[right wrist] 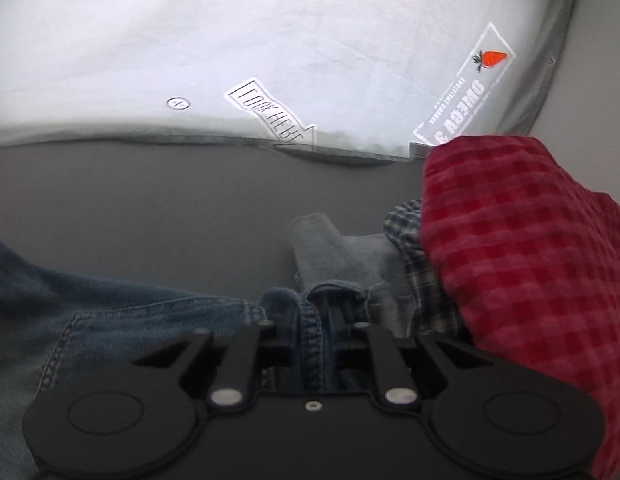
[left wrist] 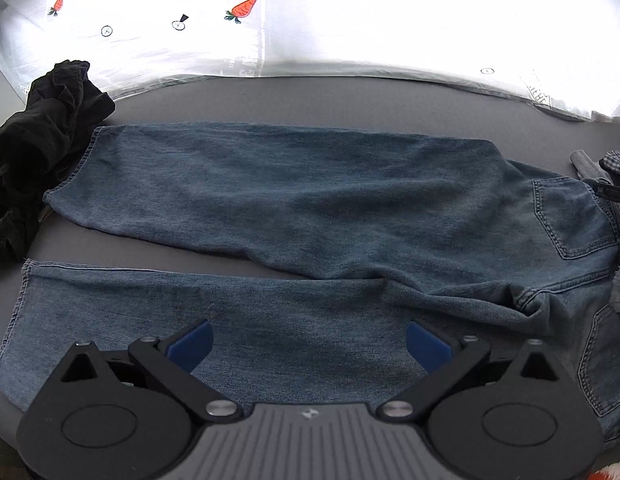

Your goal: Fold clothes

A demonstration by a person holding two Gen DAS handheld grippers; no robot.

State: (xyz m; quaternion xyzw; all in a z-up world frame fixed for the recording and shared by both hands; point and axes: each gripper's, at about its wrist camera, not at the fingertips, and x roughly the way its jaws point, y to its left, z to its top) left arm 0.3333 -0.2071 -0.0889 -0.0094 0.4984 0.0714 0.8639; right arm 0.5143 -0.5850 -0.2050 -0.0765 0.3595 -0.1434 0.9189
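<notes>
Currently your left gripper (left wrist: 307, 342) hovers with fingers spread over the near leg of the jeans (left wrist: 310, 200) lying flat on the grey surface (left wrist: 350, 96), while your right gripper (right wrist: 310, 320) pinches their waistband, probably to keep it taut.

Garment and print count, both wrist views.
One pair of blue jeans (left wrist: 293, 200); one black garment (left wrist: 33, 152); one red checked cloth (right wrist: 522, 272); one blue plaid garment (right wrist: 414, 248); one grey garment (right wrist: 330, 252); one white printed sheet (left wrist: 350, 32) showing two carrot prints (left wrist: 242, 9) in left view.
</notes>
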